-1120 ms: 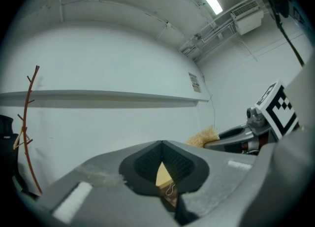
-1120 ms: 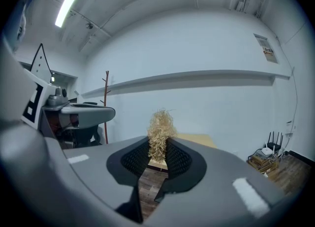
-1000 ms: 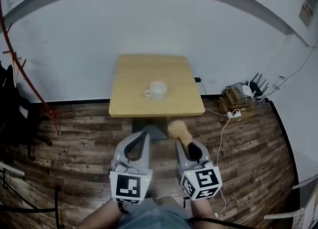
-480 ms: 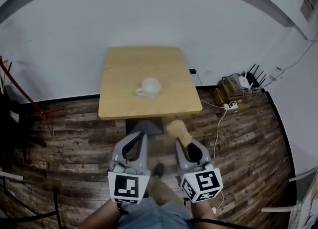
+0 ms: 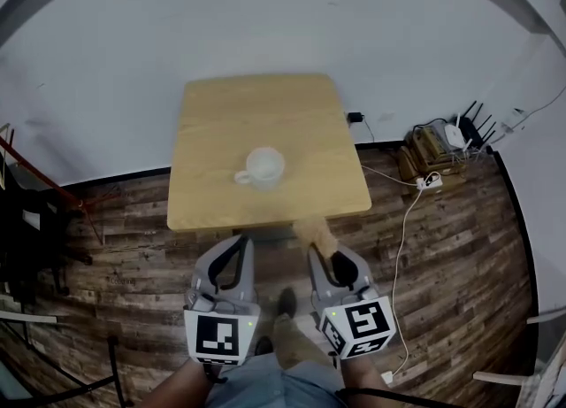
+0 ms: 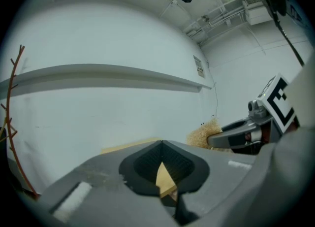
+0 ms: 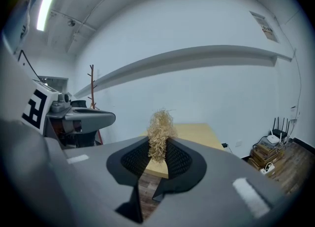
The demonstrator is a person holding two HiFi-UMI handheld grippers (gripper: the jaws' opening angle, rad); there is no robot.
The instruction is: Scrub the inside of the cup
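A white cup (image 5: 263, 167) with its handle to the left stands near the middle of the small wooden table (image 5: 309, 132). Both grippers hang over the floor, short of the table's near edge. My left gripper (image 5: 237, 247) is shut with nothing between its jaws (image 6: 162, 164). My right gripper (image 5: 329, 260) is shut on a tan fibre scrubber (image 5: 315, 234), whose tuft sticks out past the fingertips toward the table. In the right gripper view the scrubber (image 7: 160, 131) stands upright between the pads of that gripper (image 7: 158, 158). The cup's inside looks empty.
A router, power strip and cables (image 5: 438, 154) lie on the wood floor right of the table. A red coat stand (image 5: 40, 180) is at the left. A white wall runs behind the table. The person's shoe (image 5: 285, 303) shows between the grippers.
The table and cup have come closer and sit lower in the head view. Both grippers have moved forward toward the table's near edge, still shut, the scrubber still held.
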